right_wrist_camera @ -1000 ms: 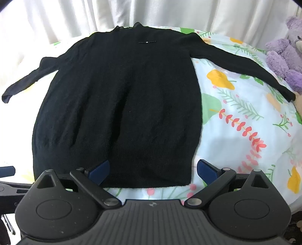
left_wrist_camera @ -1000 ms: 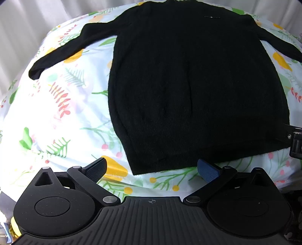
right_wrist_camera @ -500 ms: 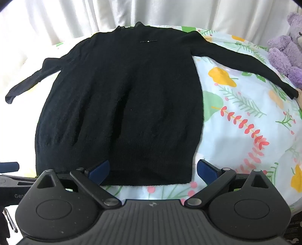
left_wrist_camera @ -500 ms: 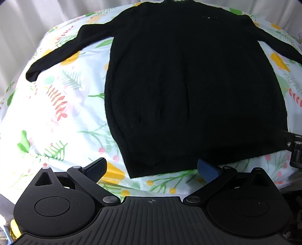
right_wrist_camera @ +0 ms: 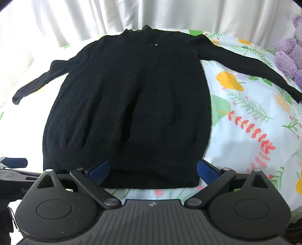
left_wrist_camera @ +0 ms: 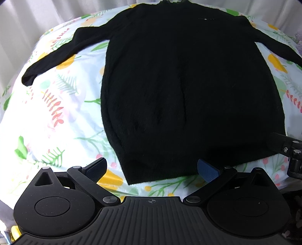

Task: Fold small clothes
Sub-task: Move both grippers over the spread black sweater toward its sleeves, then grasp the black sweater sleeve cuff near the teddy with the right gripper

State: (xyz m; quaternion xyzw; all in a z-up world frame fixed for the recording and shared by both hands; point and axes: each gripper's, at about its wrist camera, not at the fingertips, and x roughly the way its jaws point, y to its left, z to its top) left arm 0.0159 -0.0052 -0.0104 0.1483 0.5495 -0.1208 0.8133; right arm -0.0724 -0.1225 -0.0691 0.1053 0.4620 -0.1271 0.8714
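Note:
A black long-sleeved sweater point(left_wrist_camera: 185, 90) lies flat on a floral sheet point(left_wrist_camera: 56, 116), collar far, hem near, both sleeves spread out sideways. It also shows in the right wrist view point(right_wrist_camera: 132, 105). My left gripper point(left_wrist_camera: 152, 169) is open and empty, just in front of the hem's left corner. My right gripper point(right_wrist_camera: 152, 170) is open and empty, with its jaws standing either side of the hem's right corner. The right gripper's arm shows at the right edge of the left wrist view point(left_wrist_camera: 286, 148); the left gripper's fingers point(right_wrist_camera: 15, 163) show at the left edge of the right wrist view.
White curtains point(right_wrist_camera: 151, 15) hang behind the bed. A purple plush toy point(right_wrist_camera: 288, 58) sits at the far right, close to the right sleeve's cuff point(right_wrist_camera: 296, 96). The left sleeve's cuff point(left_wrist_camera: 28, 79) lies near the sheet's left side.
Both grippers have moved slightly closer to the hem; the sweater sits lower in each view. Both stay open and the sweater has not moved.

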